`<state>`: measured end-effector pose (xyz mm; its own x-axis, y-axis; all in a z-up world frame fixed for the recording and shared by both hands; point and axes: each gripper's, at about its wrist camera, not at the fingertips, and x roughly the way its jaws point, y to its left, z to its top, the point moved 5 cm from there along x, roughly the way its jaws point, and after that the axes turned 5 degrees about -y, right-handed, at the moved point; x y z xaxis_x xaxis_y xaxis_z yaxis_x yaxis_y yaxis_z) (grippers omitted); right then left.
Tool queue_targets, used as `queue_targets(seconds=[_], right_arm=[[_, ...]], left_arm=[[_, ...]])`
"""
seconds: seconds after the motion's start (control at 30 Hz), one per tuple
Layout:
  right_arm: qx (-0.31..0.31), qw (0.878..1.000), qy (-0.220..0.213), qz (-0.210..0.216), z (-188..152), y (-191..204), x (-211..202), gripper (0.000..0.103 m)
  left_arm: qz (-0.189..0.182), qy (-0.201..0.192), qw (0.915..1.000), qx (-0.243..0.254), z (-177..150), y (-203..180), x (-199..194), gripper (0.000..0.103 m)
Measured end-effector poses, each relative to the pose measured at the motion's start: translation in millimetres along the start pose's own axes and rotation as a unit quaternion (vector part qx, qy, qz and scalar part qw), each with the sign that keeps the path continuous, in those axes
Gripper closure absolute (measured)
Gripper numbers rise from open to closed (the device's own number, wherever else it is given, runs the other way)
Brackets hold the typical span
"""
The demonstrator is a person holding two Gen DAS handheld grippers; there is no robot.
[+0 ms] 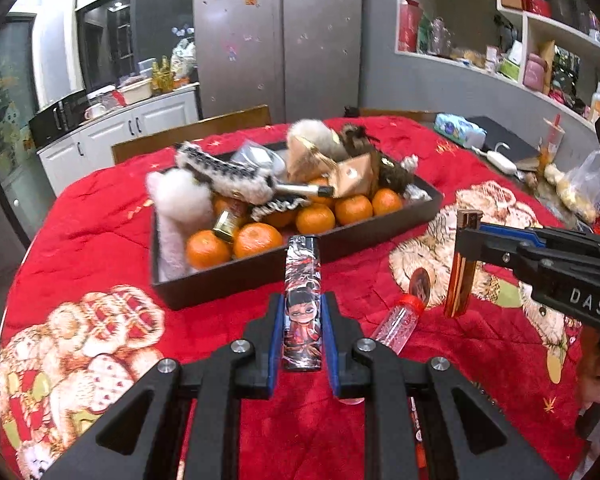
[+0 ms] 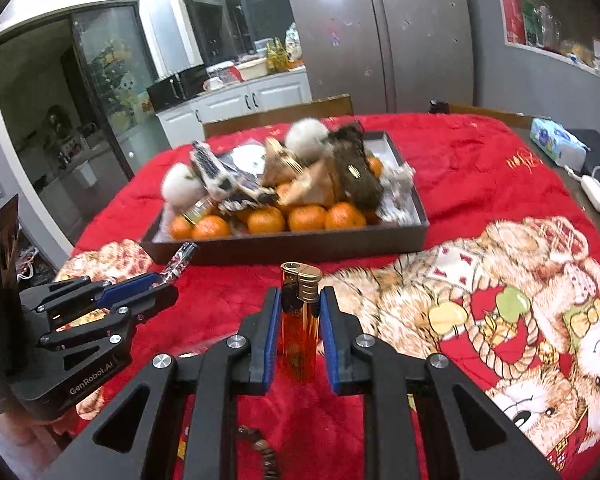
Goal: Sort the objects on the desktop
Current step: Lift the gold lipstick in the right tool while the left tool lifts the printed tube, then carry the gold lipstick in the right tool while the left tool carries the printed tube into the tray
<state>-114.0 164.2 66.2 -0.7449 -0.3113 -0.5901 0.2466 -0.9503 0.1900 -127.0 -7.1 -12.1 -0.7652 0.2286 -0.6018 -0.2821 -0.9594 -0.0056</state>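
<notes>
My left gripper (image 1: 302, 306) is shut on a lighter printed with a cartoon figure (image 1: 302, 276), held upright above the red tablecloth; the right wrist view shows the same gripper (image 2: 165, 285) with the printed lighter (image 2: 179, 261) sticking out. My right gripper (image 2: 300, 312) is shut on a clear orange lighter with a gold cap (image 2: 299, 332). From the left wrist view the right gripper (image 1: 470, 236) hangs at the right with the orange lighter (image 1: 459, 284) held vertical. Both grippers hover in front of a dark tray (image 1: 300, 258) holding tangerines (image 1: 315, 218), plush items and small boxes.
A small clear bottle with a red cap (image 1: 398, 320) lies on the cloth between the grippers. A string of brown beads (image 2: 265, 450) lies under the right gripper. A tissue pack (image 2: 556, 144) and a white charger (image 2: 596, 192) sit at the far right. Bagged food (image 1: 580, 192) sits by the right edge.
</notes>
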Motion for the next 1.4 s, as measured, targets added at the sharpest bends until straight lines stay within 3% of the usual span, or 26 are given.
queue_targets(seconds=[0.33, 0.6, 0.73, 0.9, 1.13, 1.4], right_arm=[[-0.009, 1.000, -0.018, 0.023, 16.0, 14.3, -10.4, 0.084], [-0.010, 0.999, -0.023, 0.033, 32.2, 17.1, -6.3, 0.084], [-0.016, 0.999, -0.024, 0.040, 44.0, 18.1, -3.7, 0.084], [-0.042, 0.998, -0.029, 0.036, 65.6, 17.8, -1.1, 0.084], [-0.062, 0.996, -0.046, 0.051, 114.5, 11.8, 15.7, 0.084], [-0.056, 0.995, -0.041, 0.071, 153.8, 5.1, 67.8, 0.084]], left_arm=[[0.044, -0.021, 0.9988, -0.010, 7.0, 17.4, -26.0, 0.084], [0.054, -0.025, 0.9982, -0.011, 18.6, 20.0, -22.8, 0.084], [0.054, -0.037, 0.9973, -0.034, 31.8, 26.0, -18.6, 0.084], [0.057, -0.045, 0.9970, -0.028, 61.8, 31.8, -11.8, 0.084], [0.043, -0.054, 0.9973, -0.023, 115.2, 35.3, 18.6, 0.084], [0.026, -0.029, 0.9984, -0.040, 141.5, 42.6, 84.1, 0.084]])
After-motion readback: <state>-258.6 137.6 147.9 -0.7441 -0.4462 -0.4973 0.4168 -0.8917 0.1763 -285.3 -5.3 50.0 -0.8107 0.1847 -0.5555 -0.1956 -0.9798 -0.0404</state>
